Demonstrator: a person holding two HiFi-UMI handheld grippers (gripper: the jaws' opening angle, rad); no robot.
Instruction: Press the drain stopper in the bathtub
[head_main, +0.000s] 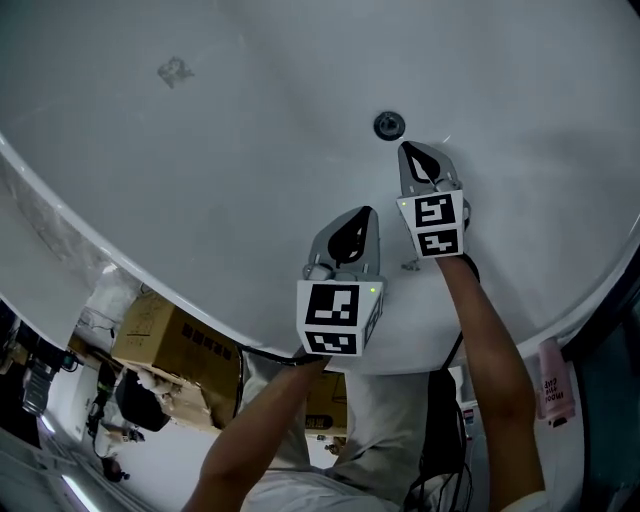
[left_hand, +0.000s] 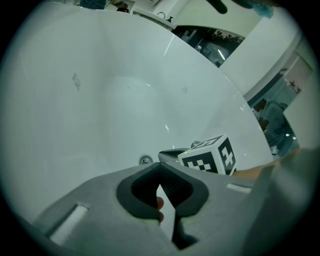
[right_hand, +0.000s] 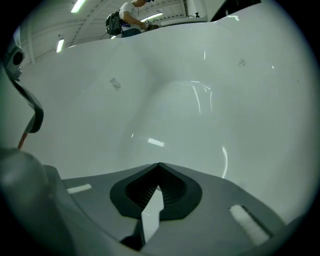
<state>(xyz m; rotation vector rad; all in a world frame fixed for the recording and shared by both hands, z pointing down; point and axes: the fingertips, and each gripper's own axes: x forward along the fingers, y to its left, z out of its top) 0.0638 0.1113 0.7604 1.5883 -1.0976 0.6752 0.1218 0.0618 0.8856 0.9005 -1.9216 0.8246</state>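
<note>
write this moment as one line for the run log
stage: pre-press | right tool: shut, empty, tip close to drain stopper, not on it | left tool: shut, empty, farther from it

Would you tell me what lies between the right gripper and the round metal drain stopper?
Nothing: the head view shows only a bare stretch of the white bathtub between the round metal drain stopper and the right gripper.

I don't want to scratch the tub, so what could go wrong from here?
The shut right gripper sits just beside the stopper, not over it, so pushing now may hit the glossy tub and skid. The stopper doesn't show in the right gripper view, so aiming there is likely blind. The left gripper hovers close behind and could bump the right one.
</note>
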